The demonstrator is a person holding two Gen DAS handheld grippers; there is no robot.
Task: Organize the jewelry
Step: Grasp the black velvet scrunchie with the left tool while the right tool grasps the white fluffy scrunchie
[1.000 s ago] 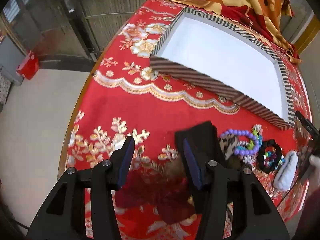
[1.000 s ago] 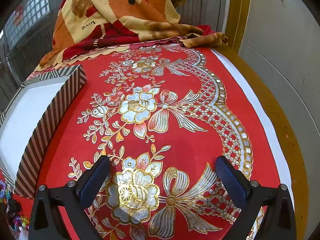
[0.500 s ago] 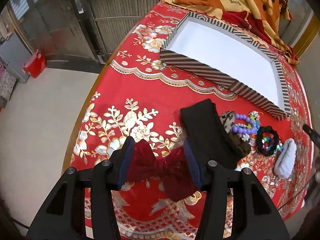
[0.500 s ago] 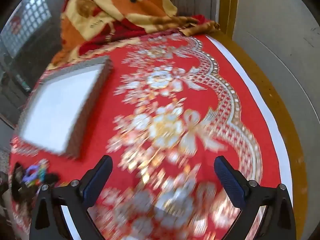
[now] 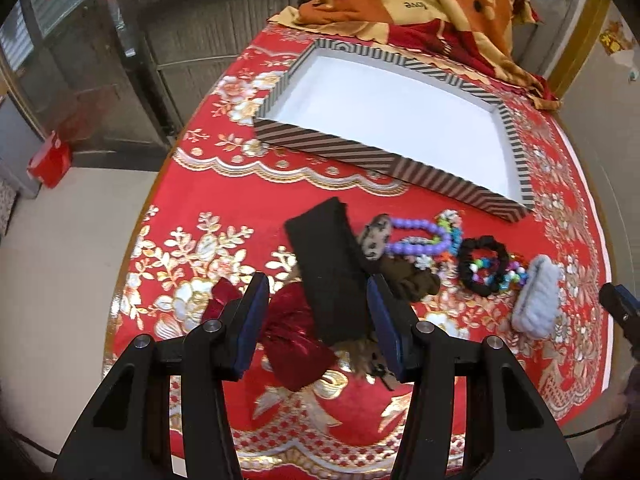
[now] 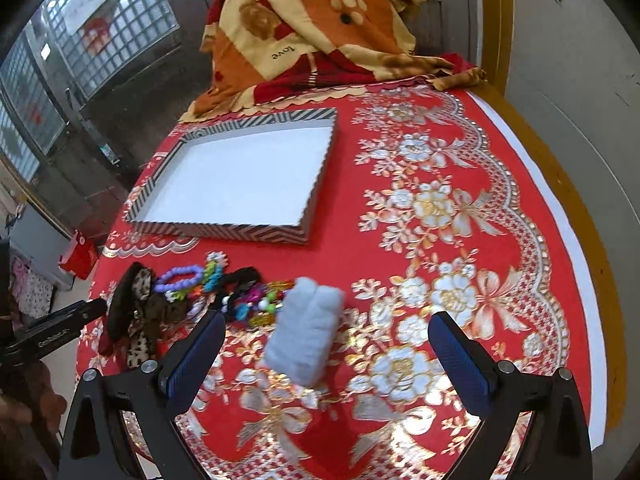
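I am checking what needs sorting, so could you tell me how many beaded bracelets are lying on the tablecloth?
2 clearly: a purple beaded bracelet beside the black band, and a multicoloured beaded one inside the black scrunchie. More may be tangled in the pile.

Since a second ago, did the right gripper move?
Yes. The right gripper pulled back and up from the striped tray, which now sits farther off, and the fluffy white hair tie came into view between its open jaws.

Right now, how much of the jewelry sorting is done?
Nothing done: the striped tray holds nothing. Nothing in hand: left gripper and right gripper both open. Left: purple bead bracelet, black scrunchie, grey fluffy piece, black band, red bow.
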